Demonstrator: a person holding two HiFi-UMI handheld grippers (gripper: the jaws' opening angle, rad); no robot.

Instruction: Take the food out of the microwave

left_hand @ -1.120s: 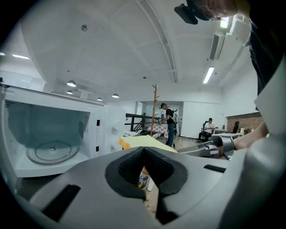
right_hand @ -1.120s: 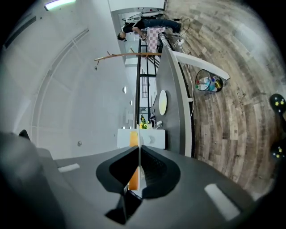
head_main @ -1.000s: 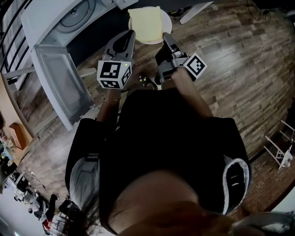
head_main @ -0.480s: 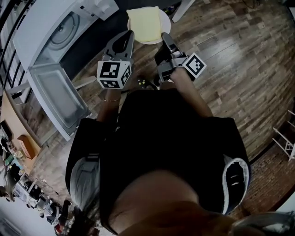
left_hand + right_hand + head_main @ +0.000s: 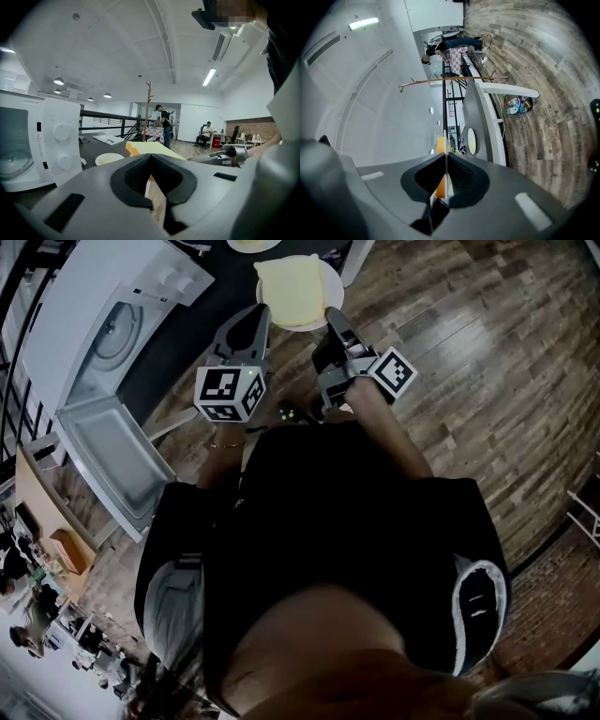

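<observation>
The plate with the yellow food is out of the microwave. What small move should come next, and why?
Probably ease the round white plate over the dark countertop and set it down. The left gripper and right gripper pinch its rim, and the flat yellow food slab is clear of the open white microwave.

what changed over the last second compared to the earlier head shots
The plate with the yellow food, clamped at its rim by the left gripper and right gripper, was carried farther from the microwave, which slid left in the head view. A second plate came into view. Both grips and the open door stayed as they were.
</observation>
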